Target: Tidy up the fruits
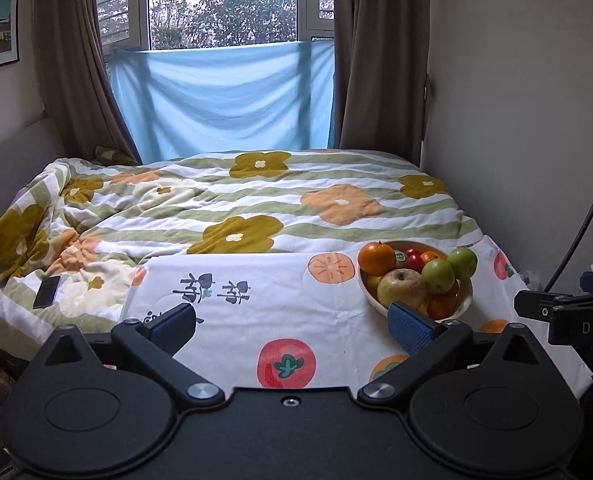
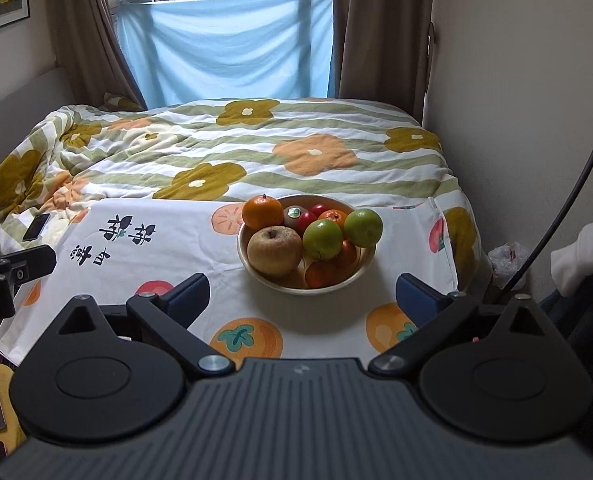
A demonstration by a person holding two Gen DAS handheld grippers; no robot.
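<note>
A cream bowl (image 2: 256,270) heaped with fruit stands on a white fruit-print cloth (image 2: 168,256) on the bed. It holds a yellow-brown apple (image 2: 274,250), an orange (image 2: 262,211), two green apples (image 2: 322,239), a kiwi, red fruits and more oranges. My right gripper (image 2: 302,292) is open and empty, just in front of the bowl. In the left wrist view the bowl (image 1: 462,304) is to the right. My left gripper (image 1: 294,326) is open and empty over the cloth (image 1: 256,300), its right finger (image 1: 412,326) near the bowl's front.
A flowered duvet (image 1: 256,196) covers the bed behind the cloth. A black phone (image 1: 47,291) lies on it at the left. A wall runs along the right, a curtained window behind. A plastic bag (image 2: 508,258) sits on the floor at right.
</note>
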